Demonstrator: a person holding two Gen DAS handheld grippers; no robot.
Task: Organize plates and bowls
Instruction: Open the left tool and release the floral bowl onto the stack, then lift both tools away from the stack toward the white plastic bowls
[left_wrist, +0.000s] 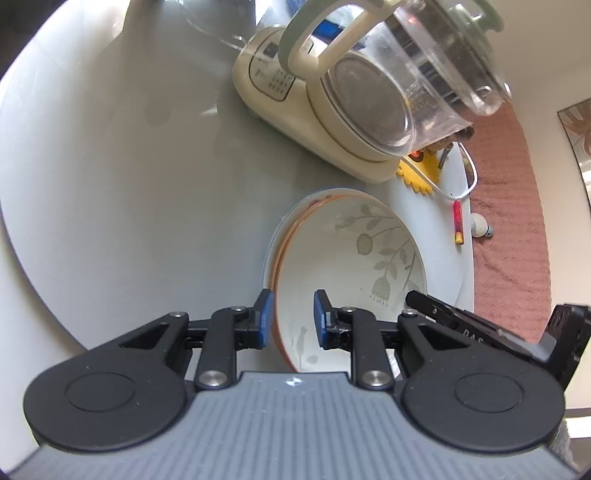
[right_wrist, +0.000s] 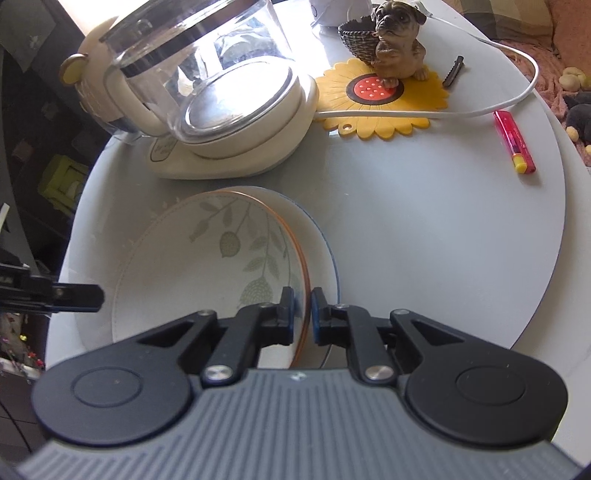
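A white bowl with a leaf pattern and orange rim (left_wrist: 354, 258) sits on a white plate (left_wrist: 273, 240) on the round table. My left gripper (left_wrist: 291, 317) straddles the bowl's near rim, jaws apart, one pad outside and one inside. In the right wrist view my right gripper (right_wrist: 303, 314) is shut on the opposite orange rim of the bowl (right_wrist: 207, 266), with the plate (right_wrist: 321, 243) under it. The other gripper's black finger (right_wrist: 70, 295) shows at the bowl's left side.
A glass kettle on a cream base (right_wrist: 221, 103) stands just behind the bowl. A sunflower mat (right_wrist: 380, 96) with a dog figurine (right_wrist: 399, 40), a white cable (right_wrist: 498, 107), a hair clip and a red lighter (right_wrist: 515, 140) lie at the right. The table edge (right_wrist: 554, 240) curves right.
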